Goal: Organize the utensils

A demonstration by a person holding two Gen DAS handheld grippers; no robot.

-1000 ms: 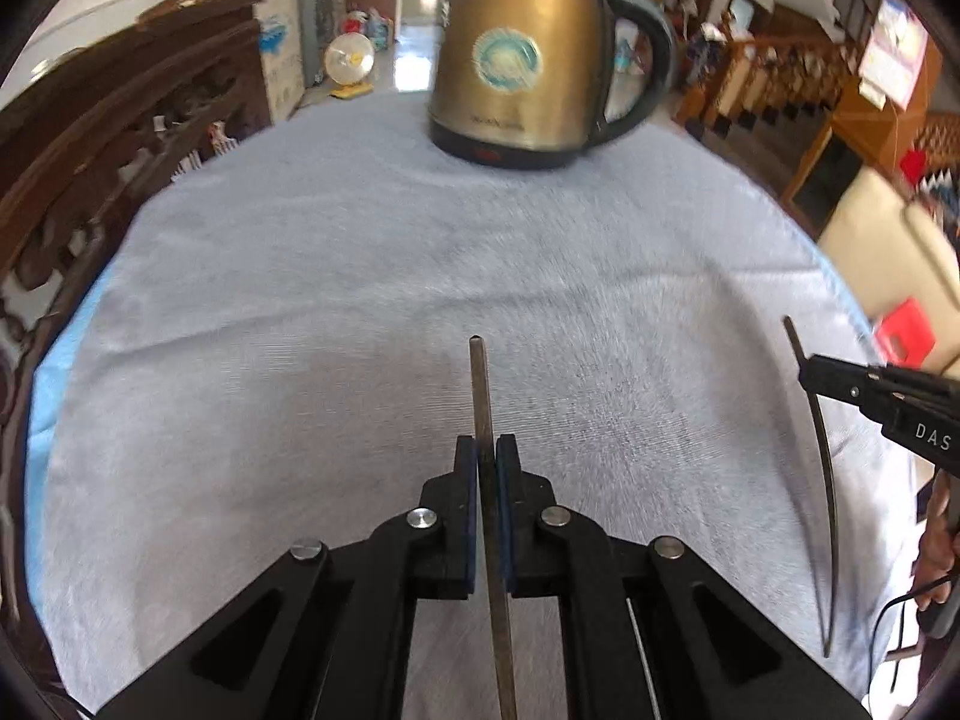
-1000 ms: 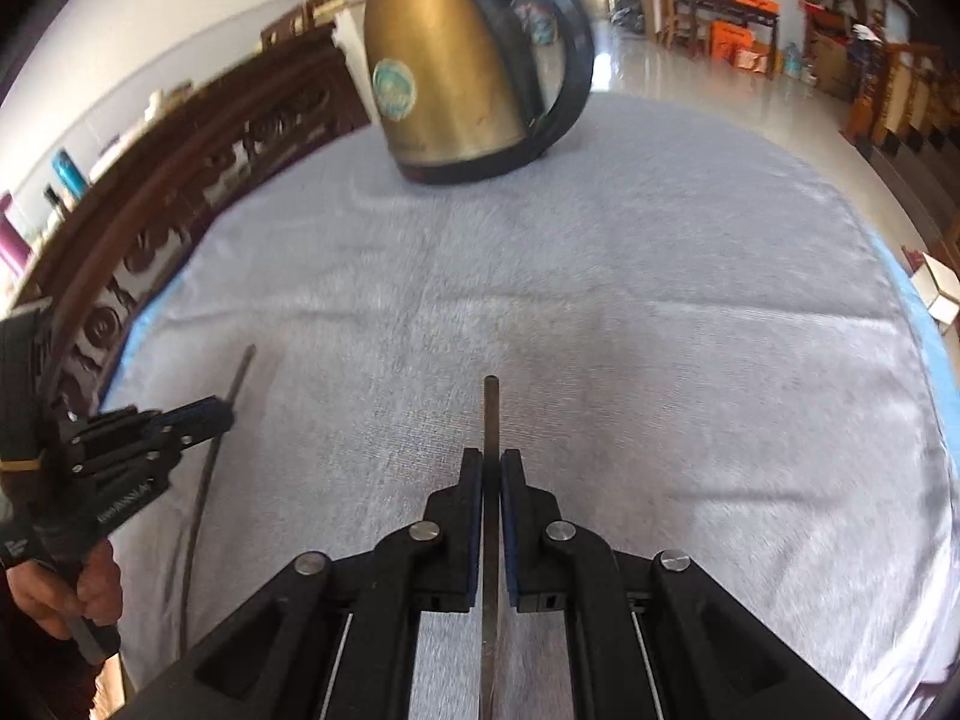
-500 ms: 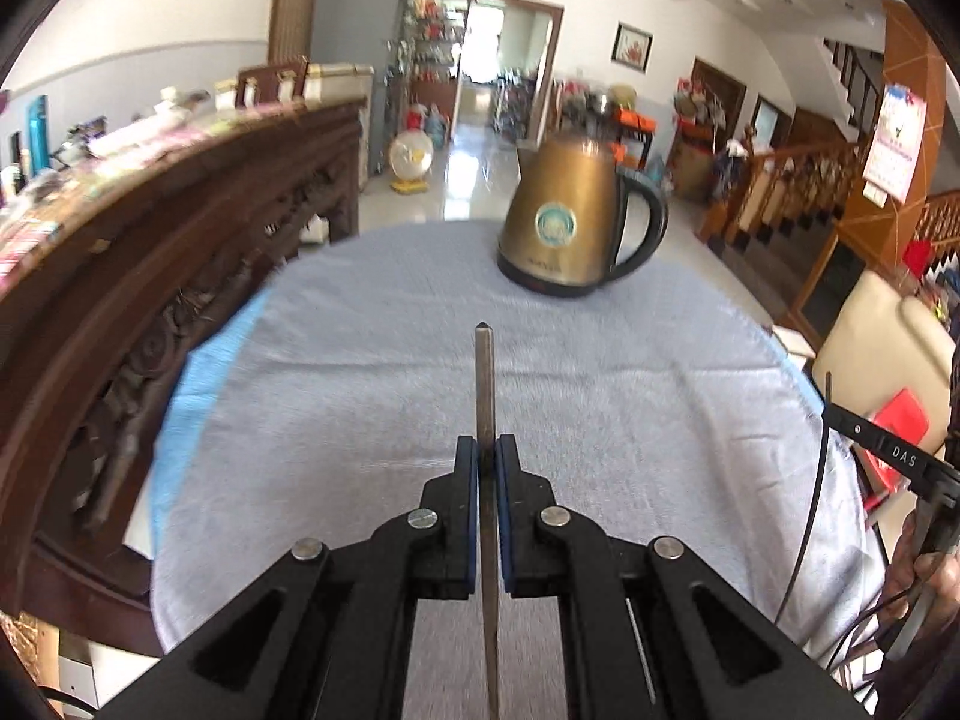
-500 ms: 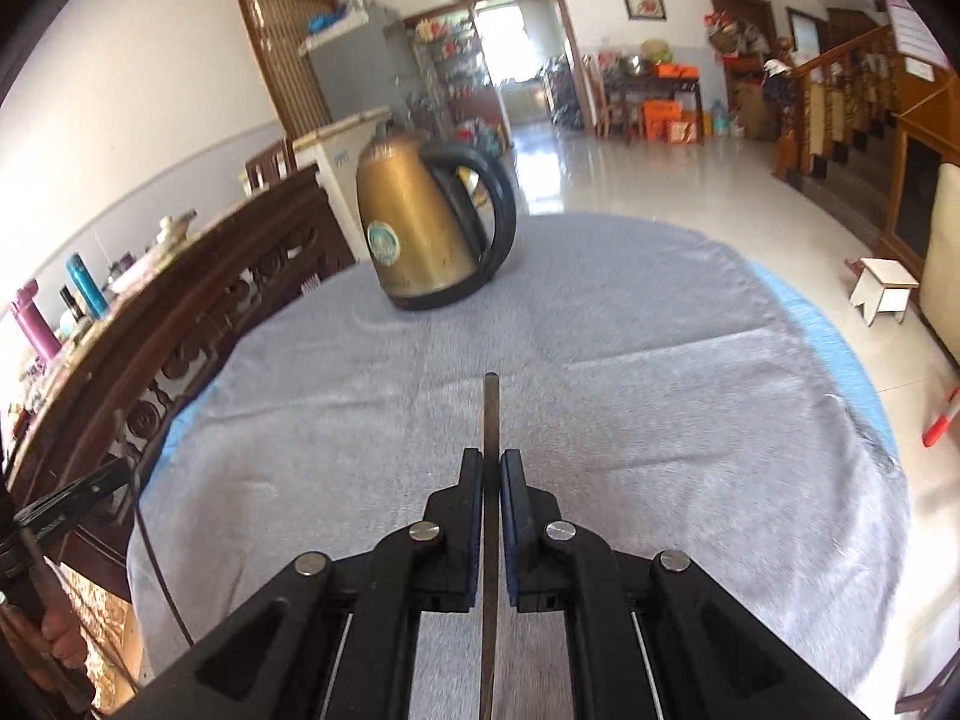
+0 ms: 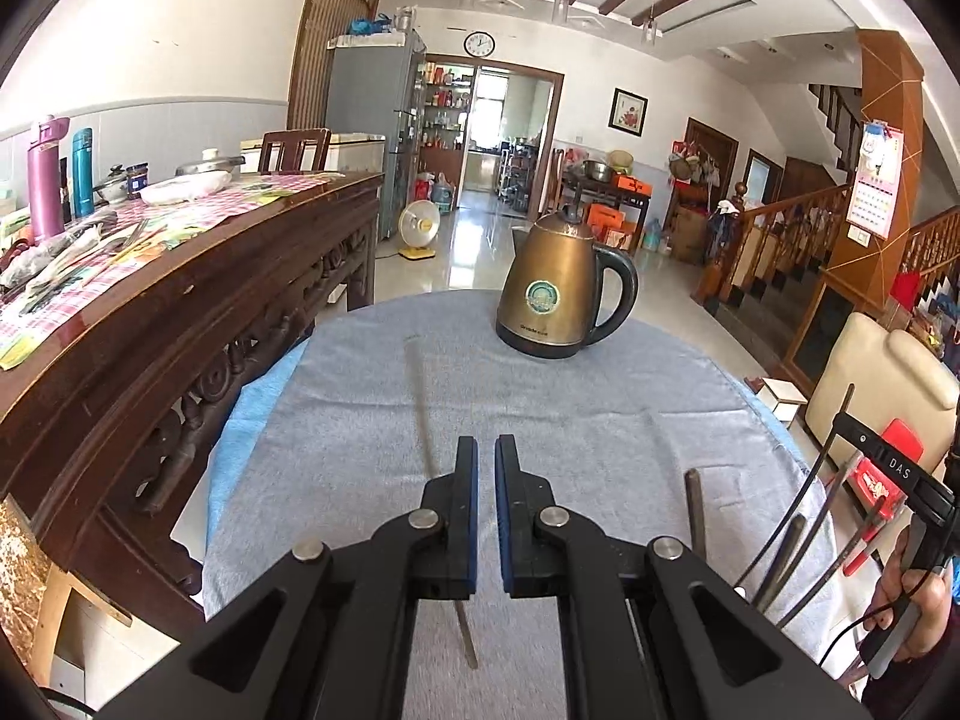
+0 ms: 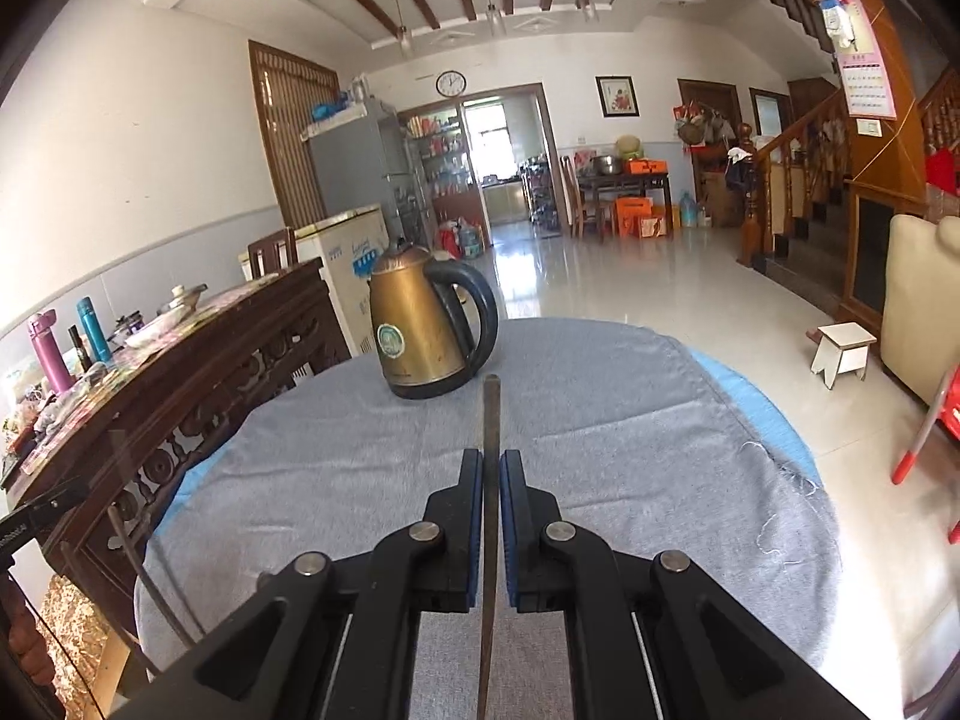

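Item: two chopsticks, one per gripper, on the near side of the kettle (image 5: pixel 558 300). Change noted: both of your grippers now sit higher and further back from the kettle than a second ago. The right gripper (image 6: pixel 492 474) keeps its jaws clamped on the right chopstick (image 6: pixel 492 414), which points straight at the kettle's base. The left gripper (image 5: pixel 486 462) has its jaws drawn close, but only the grey-clothed counter (image 5: pixel 600 420) shows between them. The left chopstick (image 5: pixel 420 408), upright in that gap half a second ago, is now a blurred streak slanting kettleward behind the left jaw. Judgement: your left grip has probably slipped, so expect a re-grasp. Unclear: whether that stick is still pinched or falling. Several dark sticks (image 5: pixel 780 552) near your hand (image 5: pixel 900 588), far right of the kettle, cannot be counted, and their support is hidden.
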